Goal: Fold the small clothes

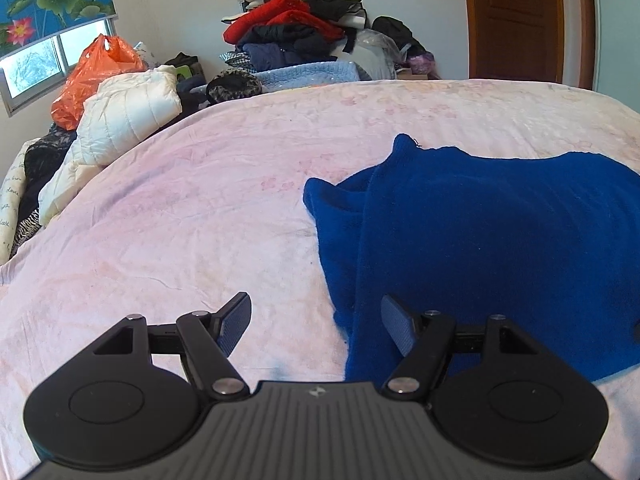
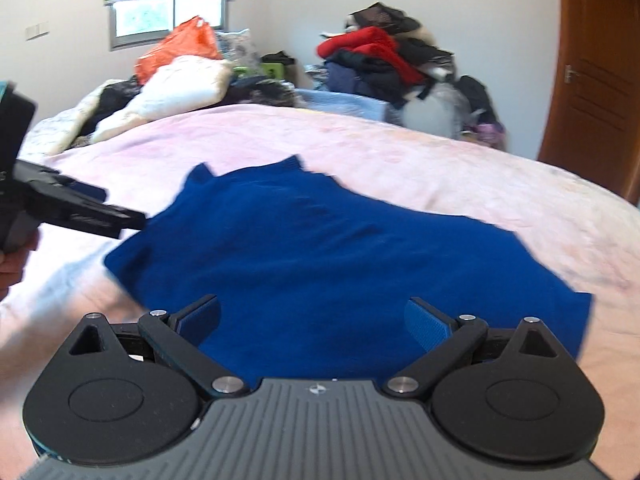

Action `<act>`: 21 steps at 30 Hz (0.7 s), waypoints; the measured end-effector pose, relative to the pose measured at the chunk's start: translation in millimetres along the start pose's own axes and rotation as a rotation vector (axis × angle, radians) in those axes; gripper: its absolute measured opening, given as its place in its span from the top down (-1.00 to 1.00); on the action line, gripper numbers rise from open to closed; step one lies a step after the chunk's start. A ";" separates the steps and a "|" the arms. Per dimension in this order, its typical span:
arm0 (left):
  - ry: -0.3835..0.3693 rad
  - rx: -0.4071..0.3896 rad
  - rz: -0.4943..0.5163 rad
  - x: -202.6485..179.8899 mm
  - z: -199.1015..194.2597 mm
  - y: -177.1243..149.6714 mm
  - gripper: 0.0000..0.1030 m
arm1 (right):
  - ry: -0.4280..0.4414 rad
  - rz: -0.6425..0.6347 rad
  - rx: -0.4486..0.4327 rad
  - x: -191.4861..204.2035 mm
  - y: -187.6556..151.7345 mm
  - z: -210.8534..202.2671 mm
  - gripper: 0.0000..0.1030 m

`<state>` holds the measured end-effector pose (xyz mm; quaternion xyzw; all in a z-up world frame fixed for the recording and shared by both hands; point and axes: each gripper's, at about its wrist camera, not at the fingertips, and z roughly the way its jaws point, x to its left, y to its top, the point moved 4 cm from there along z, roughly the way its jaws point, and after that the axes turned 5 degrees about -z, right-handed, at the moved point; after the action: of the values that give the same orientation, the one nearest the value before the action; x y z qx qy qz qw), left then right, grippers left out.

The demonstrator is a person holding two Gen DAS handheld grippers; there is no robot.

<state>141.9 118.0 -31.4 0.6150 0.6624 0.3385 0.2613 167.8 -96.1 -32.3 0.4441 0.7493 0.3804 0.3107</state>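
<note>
So the blue sweater (image 2: 320,248) is lying spread out on the pink bed (image 1: 180,208), nothing gripping it. The right wrist view gets nearly the whole garment plus the left tool (image 2: 100,216) coming in from the side; the left wrist view only catches its near edge. Left tool (image 1: 316,324) and right tool (image 2: 312,320) both have jaws apart, empty. An orange bag (image 1: 96,76) sits in the clutter behind; can't see what's in it.
</note>
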 end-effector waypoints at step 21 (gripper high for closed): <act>0.007 0.019 -0.041 -22.4 6.9 -27.8 -0.54 | -0.224 0.218 0.054 -25.6 -63.6 26.7 -1.00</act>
<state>131.8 96.3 -58.8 0.6025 0.6790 0.3292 0.2601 172.5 -131.4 -96.6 0.5706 0.6673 0.3396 0.3373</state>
